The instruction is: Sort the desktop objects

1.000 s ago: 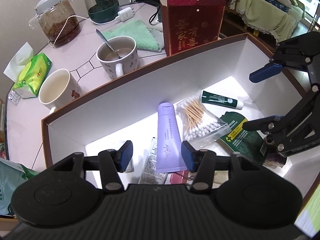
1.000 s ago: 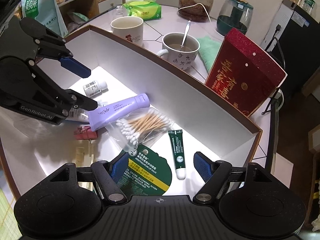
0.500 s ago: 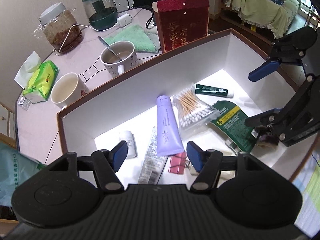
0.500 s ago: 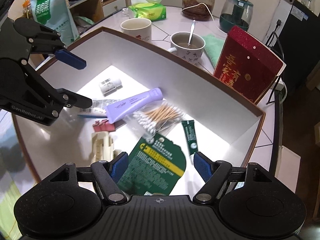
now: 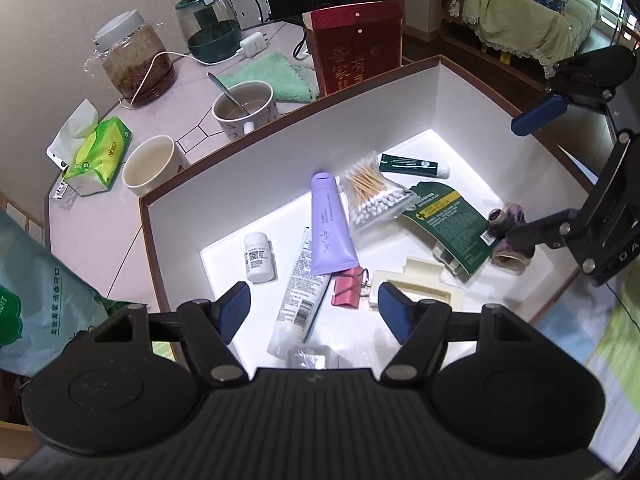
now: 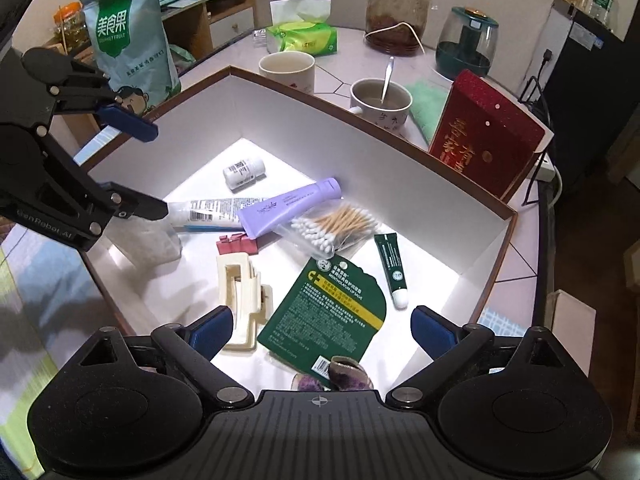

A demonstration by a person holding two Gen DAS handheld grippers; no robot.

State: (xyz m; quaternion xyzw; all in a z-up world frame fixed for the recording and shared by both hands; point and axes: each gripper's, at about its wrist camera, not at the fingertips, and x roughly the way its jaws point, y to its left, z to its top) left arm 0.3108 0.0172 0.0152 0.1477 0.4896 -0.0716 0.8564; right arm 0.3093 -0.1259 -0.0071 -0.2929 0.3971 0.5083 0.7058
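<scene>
Pale counter [image 5: 96, 236] carrying 2 mugs, a jar and a red box beside a white-lined box [image 5: 360, 120] that gathers the sorted items. Inside lie a purple tube [image 5: 330, 228], swab bag [image 5: 370, 200], green tube [image 5: 414, 163], green packet [image 5: 450, 224], pill bottle [image 5: 259, 257], white tube [image 5: 298, 292], pink clip [image 5: 348, 288] and cream clip [image 6: 240, 292]. Left tool [image 5: 314, 312] and right tool [image 6: 322, 326] both hover above the box, fingers spread and holding nothing, probably poised between placements.
</scene>
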